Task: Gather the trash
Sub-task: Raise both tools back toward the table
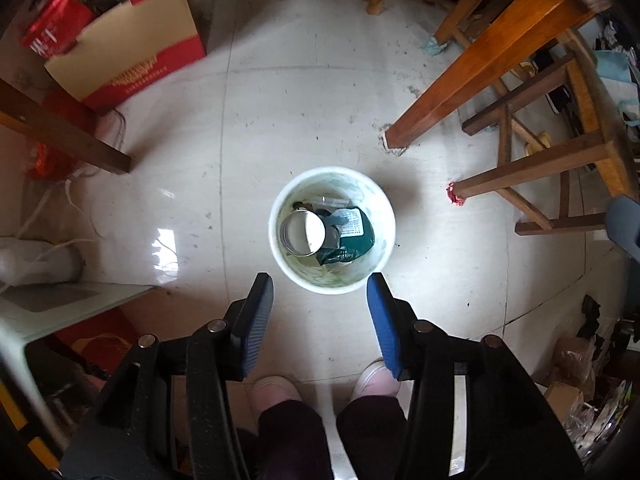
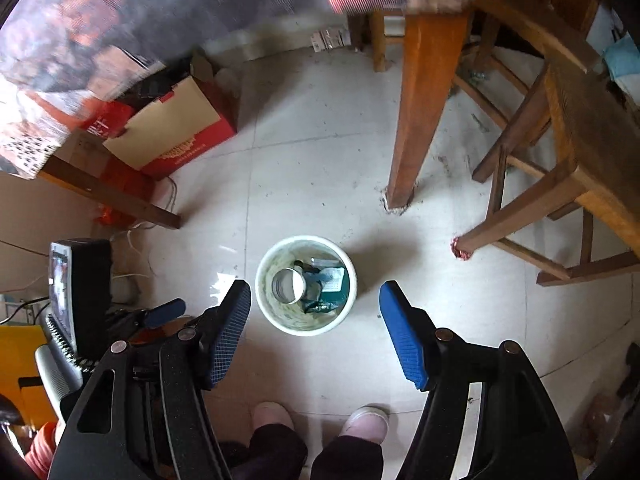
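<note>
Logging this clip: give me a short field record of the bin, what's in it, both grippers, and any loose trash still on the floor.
bin: white bucket upright on the tiled floor
contents: round metal can, dark green wrapper, other scraps
left gripper: open, empty, above the bin
right gripper: open, empty, above the bin
floor trash: red crumpled scrap by a chair leg
person: pink shoes near the bin

Left wrist cam looks straight down, white bin (image 1: 378, 200) just beyond its fingers. Right wrist cam tilts steeply down, farther back. Both share bin, tile floor (image 1: 304, 92), table leg (image 1: 460, 76) and the person's shoes (image 1: 276, 390).
</note>
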The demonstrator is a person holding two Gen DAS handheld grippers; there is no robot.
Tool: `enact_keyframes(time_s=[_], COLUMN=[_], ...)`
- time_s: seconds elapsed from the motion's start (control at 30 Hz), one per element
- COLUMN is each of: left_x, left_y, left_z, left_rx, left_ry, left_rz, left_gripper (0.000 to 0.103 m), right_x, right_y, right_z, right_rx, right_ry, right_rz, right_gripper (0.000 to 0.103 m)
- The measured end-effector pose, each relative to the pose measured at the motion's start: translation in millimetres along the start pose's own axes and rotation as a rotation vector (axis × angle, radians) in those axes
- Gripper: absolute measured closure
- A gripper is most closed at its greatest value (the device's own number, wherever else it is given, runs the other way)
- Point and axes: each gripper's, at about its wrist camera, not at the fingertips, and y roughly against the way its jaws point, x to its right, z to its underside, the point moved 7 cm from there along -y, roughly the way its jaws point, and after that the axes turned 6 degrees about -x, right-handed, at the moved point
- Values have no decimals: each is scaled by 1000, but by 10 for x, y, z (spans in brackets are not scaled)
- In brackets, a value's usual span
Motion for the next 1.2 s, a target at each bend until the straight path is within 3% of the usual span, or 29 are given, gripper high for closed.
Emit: enact_keyframes(time_s=[0.37, 0.73, 1.07, 1.2], left_x=[-105, -128, -203, -225], left_y=[1815, 3813, 5197, 5600], left_z=[77, 330, 648, 801], left_rx=[150, 360, 560, 646], left_ry=[15, 28, -26, -73], left_rz=[-42, -17, 21, 10], left_gripper=[55, 54, 53, 46], right_x=[-441, -969, -1485, -1645], right_y=[1316, 2756, 3936, 4314], right_z=[-187, -175, -15, 75], right_rx=[99, 237, 409, 516], right_ry=[35, 49, 58, 68], right_rz=[2, -11, -20, 11], right_gripper=[40, 40, 39, 33])
